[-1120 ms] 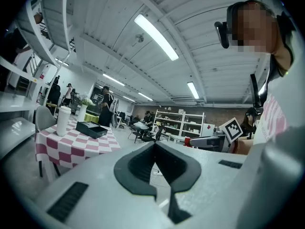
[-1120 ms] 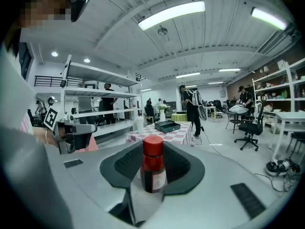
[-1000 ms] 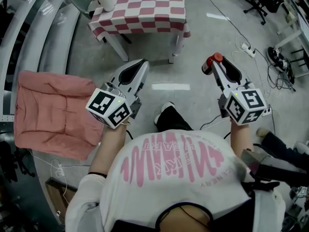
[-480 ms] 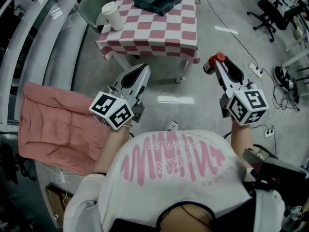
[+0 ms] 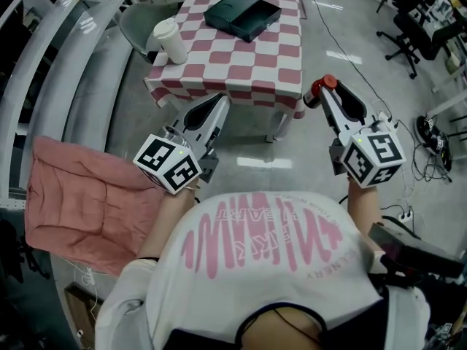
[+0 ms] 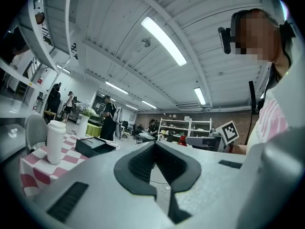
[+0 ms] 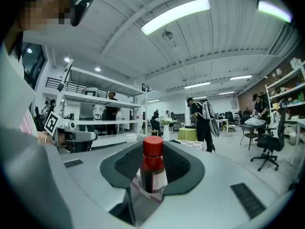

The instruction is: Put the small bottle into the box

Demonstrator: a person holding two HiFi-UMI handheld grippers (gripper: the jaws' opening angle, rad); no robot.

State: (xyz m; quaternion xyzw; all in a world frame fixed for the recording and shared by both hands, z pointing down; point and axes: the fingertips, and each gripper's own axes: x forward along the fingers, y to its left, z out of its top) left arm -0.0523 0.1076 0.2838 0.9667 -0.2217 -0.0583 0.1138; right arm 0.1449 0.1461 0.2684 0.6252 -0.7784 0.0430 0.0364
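Carry step. Right gripper (image 5: pixel 319 95) jaws clamp the small bottle (image 7: pixel 153 168) upright, red cap up, just beside the counter (image 5: pixel 241 64) at its near right corner. Left gripper (image 5: pixel 220 100) jaws are closed and empty.

The box (image 5: pixel 241 14) sits on the counter at 11 o'clock from the bottle, well apart. I can't tell if its top is open.

Next, I reckon: cross the near edge high enough, get above the box, lower in.

The cup (image 5: pixel 170 41) at the 9 o'clock edge is well clear of that path. Open floor (image 5: pixel 255 162) at 6 o'clock.

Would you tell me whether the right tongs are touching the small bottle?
Touching: the right gripper view shows the small bottle clamped between the right tongs.
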